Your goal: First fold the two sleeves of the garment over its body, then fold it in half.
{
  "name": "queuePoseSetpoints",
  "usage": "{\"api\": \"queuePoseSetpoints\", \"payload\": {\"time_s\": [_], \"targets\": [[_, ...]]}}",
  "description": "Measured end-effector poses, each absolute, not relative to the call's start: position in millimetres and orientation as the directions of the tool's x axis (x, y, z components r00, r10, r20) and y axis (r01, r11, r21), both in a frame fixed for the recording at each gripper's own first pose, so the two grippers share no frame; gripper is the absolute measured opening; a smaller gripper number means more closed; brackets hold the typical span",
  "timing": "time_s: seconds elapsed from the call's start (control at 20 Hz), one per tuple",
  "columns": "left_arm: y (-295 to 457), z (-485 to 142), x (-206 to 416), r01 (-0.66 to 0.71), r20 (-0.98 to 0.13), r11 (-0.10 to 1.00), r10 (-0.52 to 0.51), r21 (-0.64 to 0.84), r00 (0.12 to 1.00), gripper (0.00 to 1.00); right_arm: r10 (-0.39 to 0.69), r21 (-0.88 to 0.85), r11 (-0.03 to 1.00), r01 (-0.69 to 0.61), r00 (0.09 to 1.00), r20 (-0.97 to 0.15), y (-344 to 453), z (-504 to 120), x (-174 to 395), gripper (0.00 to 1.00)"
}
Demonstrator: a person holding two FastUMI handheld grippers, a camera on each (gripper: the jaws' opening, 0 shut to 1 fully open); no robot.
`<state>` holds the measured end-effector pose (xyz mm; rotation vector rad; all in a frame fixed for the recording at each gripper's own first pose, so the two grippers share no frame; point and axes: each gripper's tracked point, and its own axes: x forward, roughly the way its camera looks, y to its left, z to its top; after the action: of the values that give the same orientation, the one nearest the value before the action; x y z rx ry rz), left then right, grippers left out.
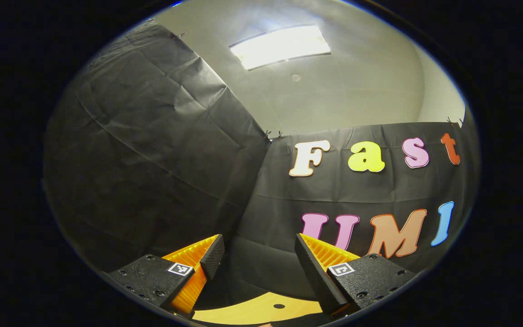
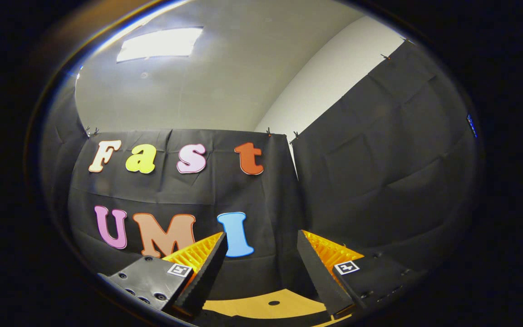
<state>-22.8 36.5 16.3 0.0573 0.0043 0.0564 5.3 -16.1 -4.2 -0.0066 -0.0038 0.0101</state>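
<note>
Between the fingers of the left gripper (image 1: pixel 259 247) nothing is sitting, they're spread wide and gripping nothing, just pointing up at the black cloth wall (image 1: pixel 161 150) and the ceiling light (image 1: pixel 280 45). As for the garment, I can't tell where it's lying or how it's looking from either view, so not guessing. Below the left fingertips a strip of tan table surface (image 1: pixel 252 311) with a small dark hole is peeking out. Same deal on the other side: the right gripper (image 2: pixel 260 245) is hanging released, fingers well apart, touching nothing, aiming at the cloth wall with a bit of the same tan surface (image 2: pixel 266 306) showing under it and the ceiling light (image 2: pixel 159 43) glowing up top.
</note>
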Motion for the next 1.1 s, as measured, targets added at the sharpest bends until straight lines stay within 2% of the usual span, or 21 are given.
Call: {"api": "queuePoseSetpoints", "payload": {"time_s": [0.25, 0.3, 0.35, 0.6, 0.8, 0.85, 0.9, 1.0, 1.1], "targets": [[28, 21, -22, -0.031, 0.006, 0.999, 0.031, 0.045, 1.000, 0.91, -0.007, -0.035, 0.999, 0.006, 0.999, -0.039, -34, -13, 9, 0.96], [30, 22, -23, -0.032, 0.005, 0.998, 0.032, 0.048, 0.999, 0.91, -0.013, -0.031, 0.999, 0.012, 0.999, -0.050, -40, -15, 10, 0.99], [31, 23, -24, -0.037, 0.008, 0.998, 0.036, 0.054, 0.999, 0.92, -0.038, -0.024, 0.999, 0.037, 0.997, -0.060, -52, -17, 11, 0.96], [30, 27, -24, -0.061, 0.052, 0.997, 0.059, 0.046, 0.997, 0.91, -0.123, 0.006, 0.992, 0.124, 0.991, -0.055, -91, -19, 10, 0.97], [32, 17, -22, -0.060, 0.018, 0.998, 0.061, -0.018, 0.998, 0.93, -0.126, 0.006, 0.992, 0.127, 0.989, -0.078, -93, -37, 8, 0.96], [31, 13, -24, -0.057, 0.008, 0.998, 0.057, -0.027, 0.998, 0.91, -0.126, -0.006, 0.992, 0.126, 0.988, -0.088, -91, -41, 8, 0.94], [31, 11, -25, -0.058, 0.003, 0.998, 0.058, -0.026, 0.998, 0.93, -0.131, -0.020, 0.991, 0.130, 0.986, -0.100, -91, -48, 10, 0.97], [32, 11, -24, -0.066, 0.001, 0.998, 0.066, -0.003, 0.998, 0.90, -0.148, -0.049, 0.989, 0.143, 0.979, -0.142, -96, -70, 13, 0.97], [31, 15, -24, -0.069, 0.004, 0.997, 0.069, 0.020, 0.998, 0.92, -0.165, -0.071, 0.986, 0.153, 0.964, -0.209, -101, -103, 18, 0.96]]}}
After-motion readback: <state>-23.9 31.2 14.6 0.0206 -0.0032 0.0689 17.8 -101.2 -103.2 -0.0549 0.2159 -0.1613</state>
